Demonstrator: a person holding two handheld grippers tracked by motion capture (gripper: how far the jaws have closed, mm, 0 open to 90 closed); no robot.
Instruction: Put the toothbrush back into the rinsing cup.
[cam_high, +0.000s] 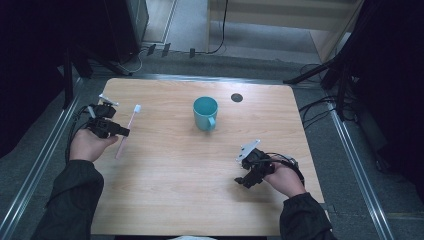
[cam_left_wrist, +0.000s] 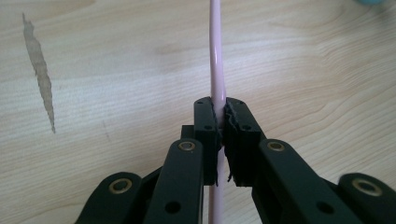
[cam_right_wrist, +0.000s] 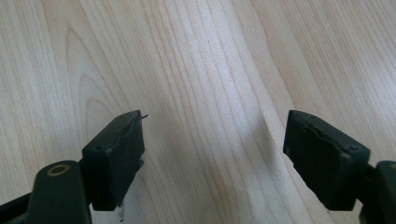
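At the left edge of the wooden table (cam_high: 200, 165), the left gripper (cam_high: 121, 132) was clamped on the handle of a pink toothbrush (cam_high: 128, 127); its two black jaws were drawn tight against the shaft, one on either side (the left gripper view showed the pink handle (cam_left_wrist: 217, 70) running straight up between the pads and out past them over the wood). The toothbrush lay lengthwise along the table's left side, with its white head pointing toward the far edge and its tail end toward the person; whether the handle rested on the surface or was raised just off it could not be told. The left hand (cam_high: 89, 145) held that gripper from the near side.

Toward the near right of the table, the right gripper (cam_high: 243, 179) was held low over bare wood by the right hand (cam_high: 286, 179); its jaws stood wide apart with nothing between them, as the right gripper view confirmed (cam_right_wrist: 212, 158).

A teal mug (cam_high: 205, 113) stood upright near the table's centre, toward the far side, with its handle facing the person; it was well apart from both grippers. A small dark round disc (cam_high: 237, 97) sat on the tabletop beyond the mug, near the far edge.
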